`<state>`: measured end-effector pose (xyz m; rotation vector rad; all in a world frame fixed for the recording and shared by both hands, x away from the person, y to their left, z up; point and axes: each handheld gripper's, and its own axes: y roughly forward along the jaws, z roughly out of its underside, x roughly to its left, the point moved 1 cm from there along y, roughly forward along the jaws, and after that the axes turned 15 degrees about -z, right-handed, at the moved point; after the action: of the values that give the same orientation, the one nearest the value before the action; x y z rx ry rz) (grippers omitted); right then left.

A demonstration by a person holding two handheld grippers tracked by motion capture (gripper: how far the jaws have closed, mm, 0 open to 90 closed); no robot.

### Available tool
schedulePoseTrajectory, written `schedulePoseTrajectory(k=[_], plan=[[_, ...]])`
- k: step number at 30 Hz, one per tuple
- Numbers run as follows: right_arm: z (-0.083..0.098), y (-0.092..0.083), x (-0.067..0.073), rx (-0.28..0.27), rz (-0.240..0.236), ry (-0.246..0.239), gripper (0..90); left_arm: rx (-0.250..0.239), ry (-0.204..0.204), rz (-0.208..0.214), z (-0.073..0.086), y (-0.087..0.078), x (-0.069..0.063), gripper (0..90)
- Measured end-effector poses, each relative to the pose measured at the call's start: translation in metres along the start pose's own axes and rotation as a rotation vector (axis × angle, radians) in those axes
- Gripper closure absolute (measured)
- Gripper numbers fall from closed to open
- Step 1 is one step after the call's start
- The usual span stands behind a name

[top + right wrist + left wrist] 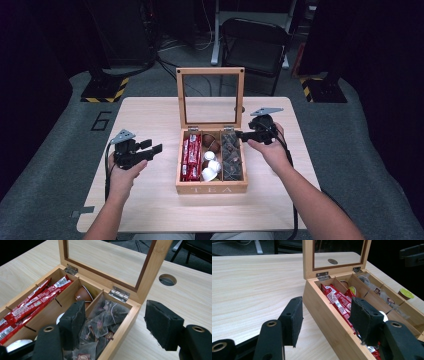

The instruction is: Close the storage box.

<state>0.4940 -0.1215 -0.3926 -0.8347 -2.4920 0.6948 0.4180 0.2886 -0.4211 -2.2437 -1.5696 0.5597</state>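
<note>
Two grippers gape empty: left gripper beside tea box, right gripper at hinged corner.

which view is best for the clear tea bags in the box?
Right gripper view: the tea bags lie close up, pyramid shapes and tags visible, piled in the compartment by the hinge. The high view shows them small and dark in the right compartment. The left gripper view catches a few, far off.
</note>
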Motion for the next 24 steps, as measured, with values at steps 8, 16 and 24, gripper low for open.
schedulePoseTrajectory(k=[8,16,24], plan=[[-0.009,0.007,-0.001,-0.01,0.001,-0.004,34.0,0.001,0.001,0.002,0.0,0.0,0.0,43.3],[-0.019,0.014,-0.003,-0.026,0.009,-0.012,35.2,0.005,0.006,0.002,0.0,0.0,-0.001,42.6],[-0.022,0.023,-0.007,-0.036,0.006,-0.009,36.2,0.016,0.009,0.0,0.002,0.002,-0.001,40.8]])
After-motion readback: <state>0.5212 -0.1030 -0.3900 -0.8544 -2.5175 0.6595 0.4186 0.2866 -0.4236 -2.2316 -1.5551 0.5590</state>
